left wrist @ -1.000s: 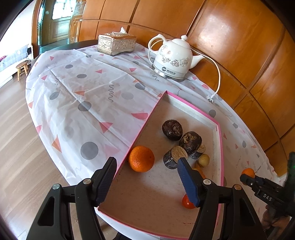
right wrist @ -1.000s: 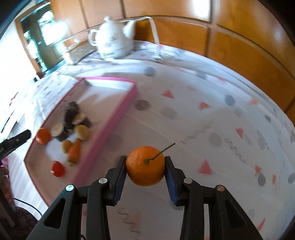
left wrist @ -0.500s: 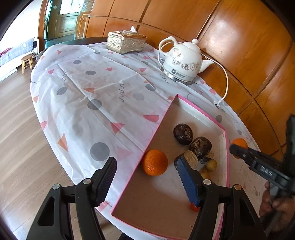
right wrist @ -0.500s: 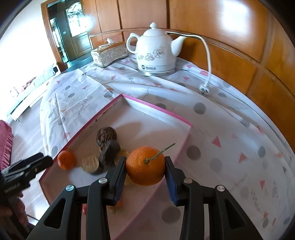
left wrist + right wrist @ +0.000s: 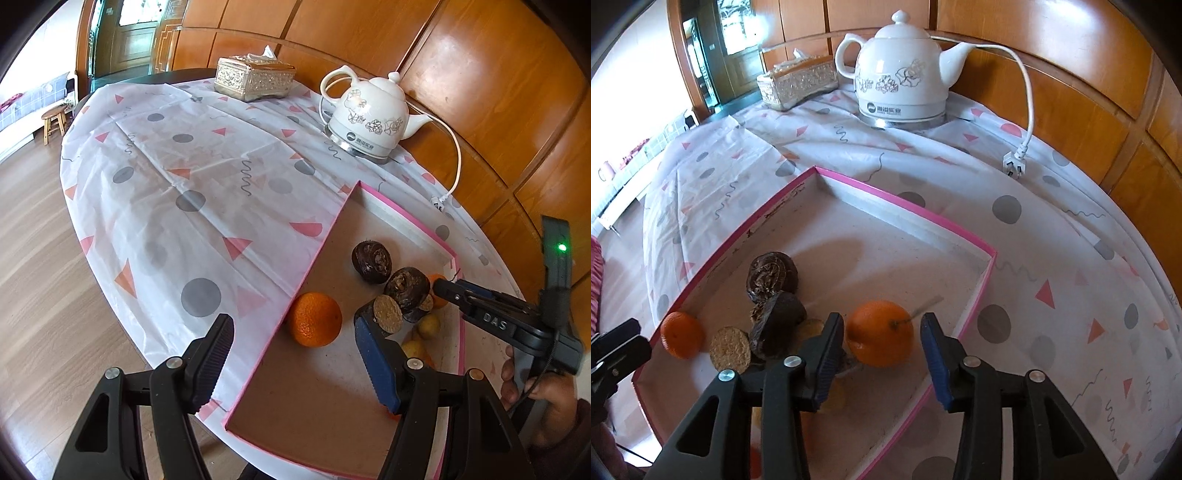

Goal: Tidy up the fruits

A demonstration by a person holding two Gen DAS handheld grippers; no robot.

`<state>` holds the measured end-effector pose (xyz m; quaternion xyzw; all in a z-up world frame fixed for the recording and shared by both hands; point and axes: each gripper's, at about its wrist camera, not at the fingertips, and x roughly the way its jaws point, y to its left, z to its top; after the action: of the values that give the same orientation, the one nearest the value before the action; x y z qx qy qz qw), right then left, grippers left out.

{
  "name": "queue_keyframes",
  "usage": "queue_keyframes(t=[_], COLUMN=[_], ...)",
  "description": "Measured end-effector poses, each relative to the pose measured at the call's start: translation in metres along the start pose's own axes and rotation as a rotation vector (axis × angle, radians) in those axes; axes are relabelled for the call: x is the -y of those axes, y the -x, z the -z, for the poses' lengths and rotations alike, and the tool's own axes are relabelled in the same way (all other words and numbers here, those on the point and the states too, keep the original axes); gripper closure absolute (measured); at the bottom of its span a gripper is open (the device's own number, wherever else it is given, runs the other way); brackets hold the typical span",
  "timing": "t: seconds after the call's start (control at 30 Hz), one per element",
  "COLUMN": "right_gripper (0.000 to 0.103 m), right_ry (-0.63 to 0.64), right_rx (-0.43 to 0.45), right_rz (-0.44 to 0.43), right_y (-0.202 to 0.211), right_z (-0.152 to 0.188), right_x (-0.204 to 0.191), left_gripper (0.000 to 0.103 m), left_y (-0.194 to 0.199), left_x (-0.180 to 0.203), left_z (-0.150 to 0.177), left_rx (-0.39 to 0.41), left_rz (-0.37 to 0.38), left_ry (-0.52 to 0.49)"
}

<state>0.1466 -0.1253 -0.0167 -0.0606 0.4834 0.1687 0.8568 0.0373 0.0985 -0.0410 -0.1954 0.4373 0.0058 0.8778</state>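
A pink-rimmed shallow box lies on the patterned tablecloth. In it are an orange, dark brown fruits, a cut round piece and small yellow fruits. My right gripper is open over the box; a stemmed orange sits between its fingers, touching the left one, apart from the right one. My left gripper is open and empty above the box's near left rim. The right gripper also shows in the left wrist view.
A white floral kettle with a cord and plug stands at the table's back. A patterned tissue box sits beyond it. Wood panelling runs behind; the table edge drops to wooden floor on the left.
My right gripper carried the stemmed orange from the tablecloth over the box, lowered it, and opened its jaws. The left gripper drew back slightly and stayed open.
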Motion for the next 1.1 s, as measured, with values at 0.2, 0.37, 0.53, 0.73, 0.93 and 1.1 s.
queue_keyframes(t=[0.2,0.37,0.53,0.73,0.93,1.1], right_gripper=[0.057,0.057,0.057,0.057,0.057,0.07], right_ry=[-0.06,-0.084,-0.075,0.059,0.19,0.197], right_rx=[0.034,0.063,0.088,0.057,-0.024,-0.033], right_rz=[-0.022,-0.042,-0.083,-0.177,-0.191,-0.075], right_y=[0.022,0.041,0.054,0.064,0.049,0.036], right_z=[0.019,0.037,0.051,0.067,0.076,0.08], right_x=[0.011,0.009,-0.007,-0.048,-0.085,-0.086], left_gripper=[0.034,0.034,0.034,0.033,0.033,0.033], left_y=[0.002,0.004,0.01,0.019,0.025,0.028], left_x=[0.004,0.009,0.013,0.008,0.006,0.004], left_z=[0.001,0.003,0.003,0.001,0.002,0.003], left_rx=[0.003,0.007,0.019,0.042,0.054,0.064], left_rz=[0.005,0.005,0.003,-0.006,-0.002,-0.007], left_ry=[-0.011,-0.027,-0.035,-0.019,-0.026,-0.023])
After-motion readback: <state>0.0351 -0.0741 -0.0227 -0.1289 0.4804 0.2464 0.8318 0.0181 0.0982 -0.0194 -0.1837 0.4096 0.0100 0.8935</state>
